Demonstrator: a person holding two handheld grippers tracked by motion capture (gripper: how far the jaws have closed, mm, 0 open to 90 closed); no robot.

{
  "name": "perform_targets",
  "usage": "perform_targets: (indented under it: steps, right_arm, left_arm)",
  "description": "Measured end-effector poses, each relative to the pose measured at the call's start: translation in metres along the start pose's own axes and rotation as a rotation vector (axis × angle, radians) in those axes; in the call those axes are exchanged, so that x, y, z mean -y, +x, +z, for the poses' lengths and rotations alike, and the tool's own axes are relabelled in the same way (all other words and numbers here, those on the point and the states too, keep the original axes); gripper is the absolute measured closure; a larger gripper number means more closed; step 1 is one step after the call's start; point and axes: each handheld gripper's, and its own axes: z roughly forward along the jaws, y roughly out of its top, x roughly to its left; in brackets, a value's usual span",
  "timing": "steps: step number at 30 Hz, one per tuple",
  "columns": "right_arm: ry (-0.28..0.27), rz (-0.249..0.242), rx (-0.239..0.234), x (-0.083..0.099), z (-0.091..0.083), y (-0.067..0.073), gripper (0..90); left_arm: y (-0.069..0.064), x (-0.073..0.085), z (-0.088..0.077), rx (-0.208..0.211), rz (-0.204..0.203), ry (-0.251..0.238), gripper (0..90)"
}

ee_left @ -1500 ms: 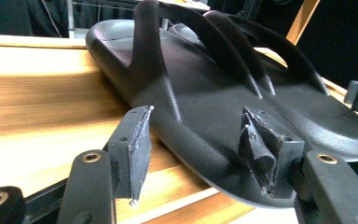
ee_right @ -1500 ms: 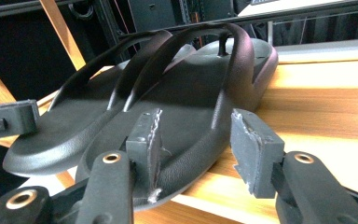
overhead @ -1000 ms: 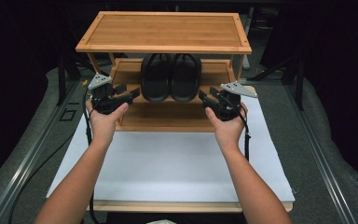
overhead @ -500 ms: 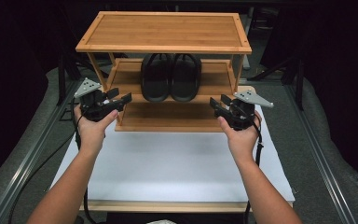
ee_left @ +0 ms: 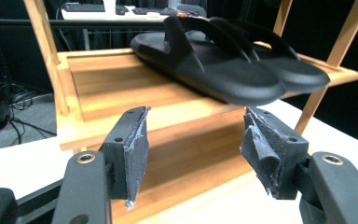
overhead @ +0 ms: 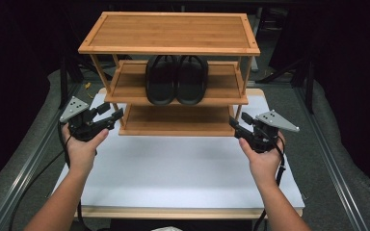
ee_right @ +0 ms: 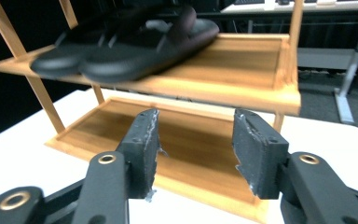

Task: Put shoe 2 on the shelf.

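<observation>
A pair of black rubber slide sandals (overhead: 176, 79) is seen on the middle shelf of a three-shelf bamboo rack (overhead: 169, 31).

The sandals are laid side by side, toes toward the person. The rack is set at the far end of a white table board (overhead: 173, 168). The left gripper (overhead: 111, 114) is held just off the rack's left front corner, the right gripper (overhead: 235, 126) off its right one. Both are pointed inward, with forearms stretched forward. Both sets of jaws are spread wide and nothing is held; the right jaws have just been opening.
</observation>
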Motion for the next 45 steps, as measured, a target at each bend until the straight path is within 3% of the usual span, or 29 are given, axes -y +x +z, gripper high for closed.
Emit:
perform_targets:
  steps: [2, 9, 10, 12, 16, 19, 23, 28, 29, 33, 45]
  right_arm:
    - [0.022, -0.009, 0.010, 0.005, -0.003, -0.001, 48.4]
    - [0.013, -0.024, 0.013, 0.022, -0.013, -0.003, 44.6]
    - [0.042, -0.032, 0.007, 0.029, -0.018, -0.005, 43.5]
    - [0.021, -0.031, 0.020, 0.038, -0.019, -0.006, 42.5]
    - [0.051, -0.021, 0.018, 0.049, -0.022, -0.010, 42.3]
    - [0.076, -0.004, 0.037, 0.063, -0.025, -0.014, 42.0]
    - [0.080, 0.007, 0.035, 0.075, -0.026, -0.015, 41.1]
    - [0.110, 0.009, 0.041, 0.092, -0.021, -0.015, 39.7]
    - [0.096, 0.006, 0.042, 0.095, -0.019, -0.015, 39.5]
    - [0.134, -0.001, 0.039, 0.106, -0.014, -0.015, 38.6]
    - [0.198, -0.025, 0.029, 0.127, -0.002, -0.016, 38.7]
  left_arm:
    - [0.000, 0.005, -0.005, 0.001, -0.001, -0.002, 40.3]
    - [0.002, 0.027, -0.013, 0.010, -0.024, 0.027, 40.3]
    - [0.002, 0.036, -0.013, 0.012, -0.020, 0.040, 40.3]
    - [0.001, 0.045, -0.014, 0.004, -0.009, 0.052, 40.2]
    - [0.001, 0.057, -0.011, 0.003, -0.008, 0.079, 40.2]
    - [-0.001, 0.069, -0.009, 0.007, 0.015, 0.099, 40.2]
    - [-0.003, 0.082, -0.007, 0.019, 0.019, 0.101, 40.2]
    - [-0.003, 0.098, -0.001, 0.031, 0.014, 0.136, 40.3]
    - [-0.003, 0.101, 0.000, 0.033, 0.013, 0.140, 40.3]
    - [-0.002, 0.110, 0.006, 0.026, 0.027, 0.167, 40.3]
    - [0.001, 0.127, 0.013, 0.024, 0.041, 0.222, 40.3]
